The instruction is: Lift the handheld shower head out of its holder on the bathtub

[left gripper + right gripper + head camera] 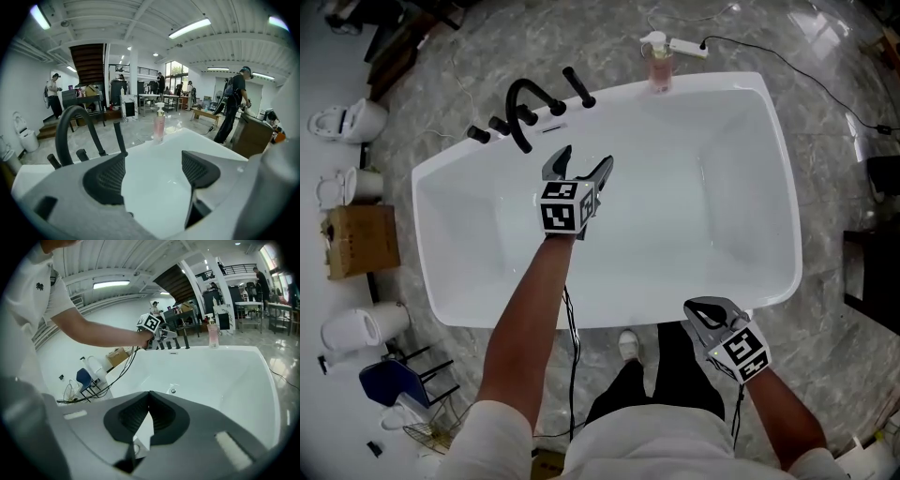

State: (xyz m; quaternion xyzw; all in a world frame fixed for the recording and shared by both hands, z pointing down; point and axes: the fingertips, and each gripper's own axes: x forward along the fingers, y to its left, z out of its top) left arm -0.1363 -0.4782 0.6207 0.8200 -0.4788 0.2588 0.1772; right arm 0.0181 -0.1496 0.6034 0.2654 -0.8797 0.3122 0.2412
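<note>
Handheld shower head (578, 86): black, seated at a tilt in its holder on the far rim of the white bathtub (741, 169), between the arched faucet (523, 105) and the pink soap bottle (657, 67). Left tool (586, 161): released, jaws wide apart, nothing between them but the tub basin; held over the basin, short of the far rim and clear of the shower head. In the left gripper view, shower head (118, 137) above the left jaw, slightly left of the gap. Right tool (698, 309): clenched, jaws together on nothing, at the near rim, well apart from the shower head.
</note>
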